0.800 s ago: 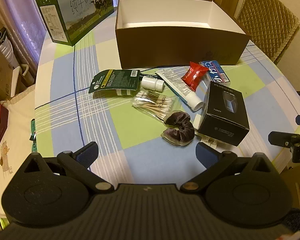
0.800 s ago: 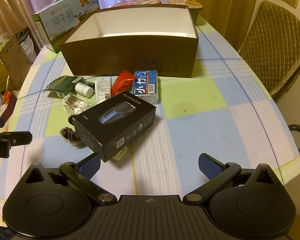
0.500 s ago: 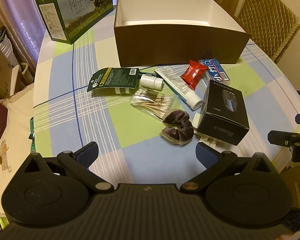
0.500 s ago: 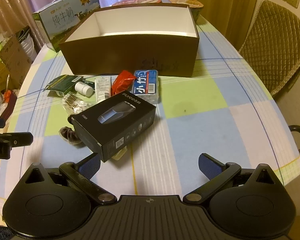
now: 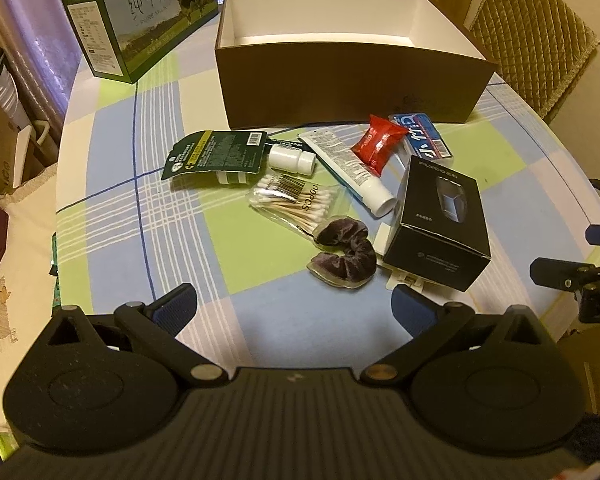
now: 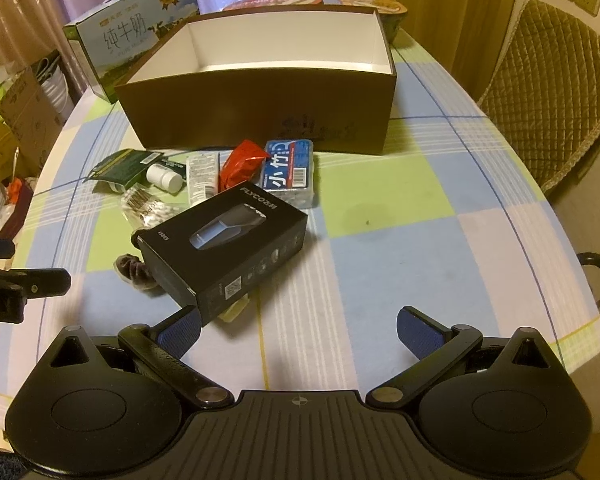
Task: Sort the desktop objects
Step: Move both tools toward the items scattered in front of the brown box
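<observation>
Black shaver carton (image 6: 224,248) atop the scrunchie (image 5: 342,254) — brown box (image 5: 352,88) behind, both grippers (image 5: 294,308) (image 6: 299,330) spread wide, empty.

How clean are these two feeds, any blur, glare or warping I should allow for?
Left wrist view: sharp, dim warm cast, fisheye bends the table edge. Right wrist view: equally warm, black shaver box crisp, left gripper at the frame edge slightly smeared; no strong glare in either.

Black hand-held gripper (image 5: 294,306), blue pads (image 5: 176,310)
</observation>
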Motion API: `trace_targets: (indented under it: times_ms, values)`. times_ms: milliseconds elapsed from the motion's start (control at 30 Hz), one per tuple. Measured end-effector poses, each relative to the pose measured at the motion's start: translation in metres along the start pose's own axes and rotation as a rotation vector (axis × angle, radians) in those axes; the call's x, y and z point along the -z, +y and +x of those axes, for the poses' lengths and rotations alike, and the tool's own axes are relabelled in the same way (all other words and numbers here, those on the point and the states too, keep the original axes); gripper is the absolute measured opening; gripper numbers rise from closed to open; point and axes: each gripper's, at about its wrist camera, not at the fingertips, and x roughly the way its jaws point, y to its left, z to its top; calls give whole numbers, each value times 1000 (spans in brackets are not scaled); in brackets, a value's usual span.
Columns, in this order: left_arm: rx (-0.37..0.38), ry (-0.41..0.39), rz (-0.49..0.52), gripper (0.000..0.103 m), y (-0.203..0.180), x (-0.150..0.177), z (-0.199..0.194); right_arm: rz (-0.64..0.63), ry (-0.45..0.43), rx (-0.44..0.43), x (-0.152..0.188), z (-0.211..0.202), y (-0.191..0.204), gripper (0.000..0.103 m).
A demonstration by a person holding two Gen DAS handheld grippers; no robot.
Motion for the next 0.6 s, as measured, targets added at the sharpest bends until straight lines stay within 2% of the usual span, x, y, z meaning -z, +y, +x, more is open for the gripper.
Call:
trace_targets:
  times_ms: [300, 600]
  values:
    - [36, 32, 7, 102, -7, -2, 6, 3, 7, -3, -3, 1, -8, 101]
    - [97, 11, 94, 102, -33, -6, 15, 27, 8, 15, -4, 1, -24, 101]
